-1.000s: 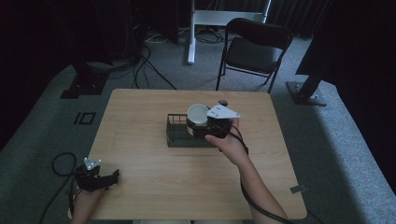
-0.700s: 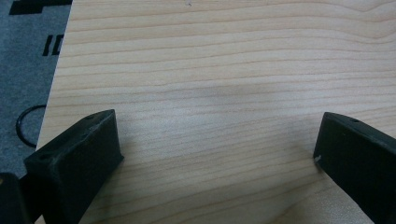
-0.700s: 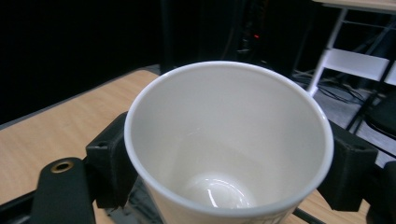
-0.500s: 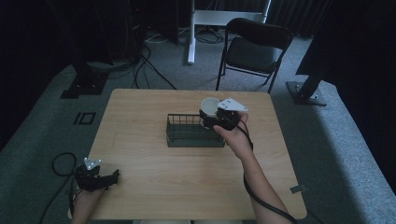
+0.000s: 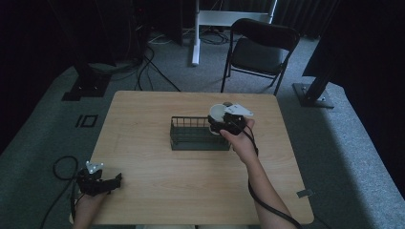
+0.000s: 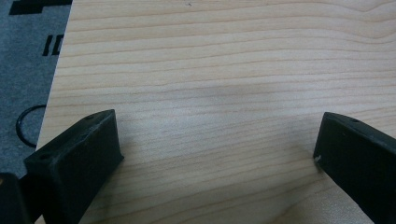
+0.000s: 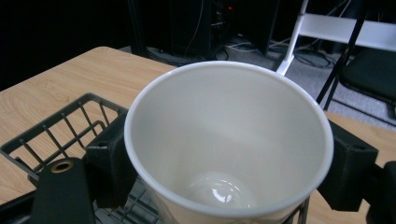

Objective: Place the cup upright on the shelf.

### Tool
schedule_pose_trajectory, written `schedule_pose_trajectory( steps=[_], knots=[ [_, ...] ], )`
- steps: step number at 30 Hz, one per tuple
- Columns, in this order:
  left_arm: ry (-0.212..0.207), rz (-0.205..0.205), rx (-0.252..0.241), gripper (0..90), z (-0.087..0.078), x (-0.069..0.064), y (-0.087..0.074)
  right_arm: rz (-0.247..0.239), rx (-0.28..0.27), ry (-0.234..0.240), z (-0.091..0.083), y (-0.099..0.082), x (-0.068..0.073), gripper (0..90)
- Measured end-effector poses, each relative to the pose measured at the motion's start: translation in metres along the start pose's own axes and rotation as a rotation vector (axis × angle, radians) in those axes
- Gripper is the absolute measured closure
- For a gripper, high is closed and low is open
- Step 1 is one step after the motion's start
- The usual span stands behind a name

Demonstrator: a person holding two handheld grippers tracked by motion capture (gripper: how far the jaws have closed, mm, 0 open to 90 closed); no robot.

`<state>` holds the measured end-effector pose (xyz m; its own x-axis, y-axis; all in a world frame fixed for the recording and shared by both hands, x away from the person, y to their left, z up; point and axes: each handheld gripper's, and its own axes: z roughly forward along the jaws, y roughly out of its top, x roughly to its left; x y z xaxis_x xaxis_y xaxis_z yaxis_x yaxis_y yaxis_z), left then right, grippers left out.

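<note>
My right gripper (image 5: 220, 123) is shut on a white, empty cup (image 5: 217, 112), held upright over the right end of a black wire basket (image 5: 196, 143) at mid-table. In the right gripper view the cup (image 7: 229, 140) sits between the two black jaws of this gripper (image 7: 229, 161), with the basket's rim (image 7: 60, 126) below and to the left. At the table's near left corner, my left gripper (image 5: 116, 180) lies low and points right. Its own view shows the left gripper (image 6: 215, 140) open wide over bare wood, holding nothing.
The wooden table (image 5: 191, 191) has its left edge close beside the left gripper, with grey carpet below. A black folding chair (image 5: 260, 52) stands behind the far edge. A cable (image 5: 62, 167) loops on the floor at the left.
My right gripper has carried the cup rightward from above the basket's middle to its right end, dipping slightly in the last half second. The left gripper has stayed put.
</note>
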<state>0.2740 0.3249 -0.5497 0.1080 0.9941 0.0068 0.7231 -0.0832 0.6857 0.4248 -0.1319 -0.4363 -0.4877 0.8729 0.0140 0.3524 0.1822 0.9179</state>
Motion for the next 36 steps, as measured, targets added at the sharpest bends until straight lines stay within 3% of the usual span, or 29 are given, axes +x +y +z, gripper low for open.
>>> schedule_pose_trajectory(
  steps=[20,36],
  knots=[
    [0.000,0.000,0.000,0.8,0.000,0.000,0.000,0.026,0.044,-0.007,0.010,-0.026,-0.005,20.1],
    [0.000,0.000,0.000,0.8,0.000,0.000,0.000,-0.003,0.049,-0.010,0.009,-0.027,-0.003,19.6]
  ],
)
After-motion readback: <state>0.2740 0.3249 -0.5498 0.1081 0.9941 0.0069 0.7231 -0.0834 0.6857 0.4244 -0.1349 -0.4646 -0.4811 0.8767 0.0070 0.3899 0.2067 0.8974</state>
